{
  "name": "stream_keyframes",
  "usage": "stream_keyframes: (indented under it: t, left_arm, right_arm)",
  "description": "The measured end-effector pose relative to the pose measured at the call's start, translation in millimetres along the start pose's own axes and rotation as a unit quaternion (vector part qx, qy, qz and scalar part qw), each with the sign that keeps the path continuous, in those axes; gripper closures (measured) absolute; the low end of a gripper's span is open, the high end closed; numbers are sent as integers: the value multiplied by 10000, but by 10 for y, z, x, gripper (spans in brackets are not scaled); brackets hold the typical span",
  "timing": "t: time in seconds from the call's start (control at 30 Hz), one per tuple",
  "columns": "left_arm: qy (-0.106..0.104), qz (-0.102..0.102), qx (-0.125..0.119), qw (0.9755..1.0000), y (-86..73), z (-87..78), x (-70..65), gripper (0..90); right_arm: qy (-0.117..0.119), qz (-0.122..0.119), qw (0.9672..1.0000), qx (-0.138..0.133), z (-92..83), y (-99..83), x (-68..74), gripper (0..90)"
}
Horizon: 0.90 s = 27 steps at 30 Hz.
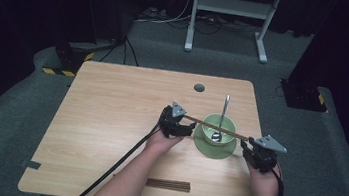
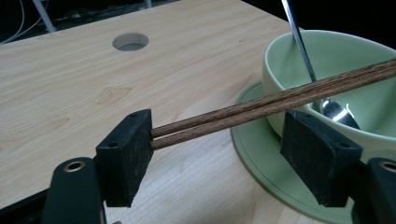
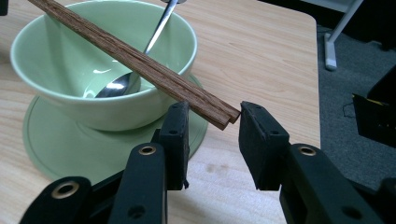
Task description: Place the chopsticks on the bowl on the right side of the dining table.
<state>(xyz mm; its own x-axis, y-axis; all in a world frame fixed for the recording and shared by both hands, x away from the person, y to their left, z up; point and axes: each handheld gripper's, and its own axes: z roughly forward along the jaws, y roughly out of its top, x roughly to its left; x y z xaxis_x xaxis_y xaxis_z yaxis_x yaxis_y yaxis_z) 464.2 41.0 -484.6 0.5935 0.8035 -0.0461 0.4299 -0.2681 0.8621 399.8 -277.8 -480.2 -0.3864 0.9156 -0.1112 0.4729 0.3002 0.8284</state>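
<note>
I see a pale wooden counter (image 1: 109, 120) with a round cable hole (image 1: 199, 87) near its far edge, standing on grey carpet (image 1: 10, 108) in a dark, curtained room. A white metal frame (image 1: 230, 14) stands beyond it, with cables on the floor.

A second bundle of dark sticks (image 1: 168, 184) lies flat near the counter's near edge, between my forearms.

At the right of the counter a green bowl (image 1: 219, 126) sits on a green saucer (image 1: 206, 147). A metal spoon (image 1: 222, 119) rests in the bowl, its handle leaning over the far rim.

A pair of brown chopsticks (image 1: 216, 127) spans the bowl, lying across its rim in front of the spoon. My left gripper (image 2: 229, 154) stands wide apart around one end; the chopstick tips touch the left-hand finger (image 2: 126, 156) while the other finger sits clear, by the saucer. My right gripper (image 3: 212, 140) is likewise released, its fingers (image 3: 176, 140) just either side of the other end, not pinching it.
</note>
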Motion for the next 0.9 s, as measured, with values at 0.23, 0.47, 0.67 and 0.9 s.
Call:
stream_keyframes:
  t: [0.23, 0.47, 0.67, 0.9]
  left_arm:
    - [50, 32, -39, 10000, -80, -160, -24, 304]
    - [3, 45, -88, 10000, -128, -232, -43, 335]
    - [3, 94, -76, 9999, -154, -229, -85, 338]
    - [97, 124, -58, 9999, -197, -276, -48, 339]
  right_arm:
    - [45, -57, 10000, -21, -61, -39, 76, 634]
    - [11, -54, 10000, -46, -97, -49, 113, 633]
    - [-115, 90, 9999, 3, -60, -41, 67, 625]
    - [-213, 217, 9995, 21, 21, 3, 19, 606]
